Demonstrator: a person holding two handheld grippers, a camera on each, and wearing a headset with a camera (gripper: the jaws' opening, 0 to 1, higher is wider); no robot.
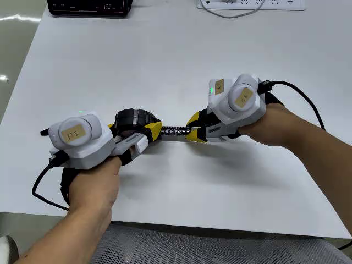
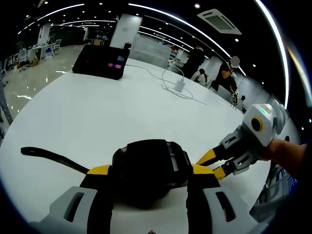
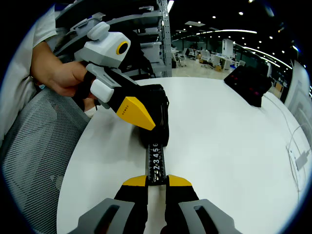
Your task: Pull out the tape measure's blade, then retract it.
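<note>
Tape measure (image 1: 135, 122), a black round case, rests on the white counter (image 1: 165, 55) toward its near edge, just beyond the grey mesh chair back (image 1: 220, 245). The left gripper (image 1: 133, 127), carried in the person's left hand (image 1: 93, 187), has its yellow-tipped fingers (image 1: 153, 130) pressed against opposite sides of the case; in the left gripper view the case (image 2: 151, 161) sits squarely between both fingers of that gripper (image 2: 151, 171). A short length of the blade (image 1: 175, 132) runs out of the case to the right, lying low over the counter. In the right gripper view the blade (image 3: 156, 163) shows white numerals on black. The right gripper (image 1: 193, 129) is nearly closed, its fingers (image 3: 134, 181) pinching the blade's free end from both edges; the blade passes between them in the right gripper view (image 3: 156, 183). Past both grippers the counter is bare white surface. At the far edge stand a black device (image 1: 88, 6) to the left and a white power strip (image 1: 253, 4) with a cable to the right.
</note>
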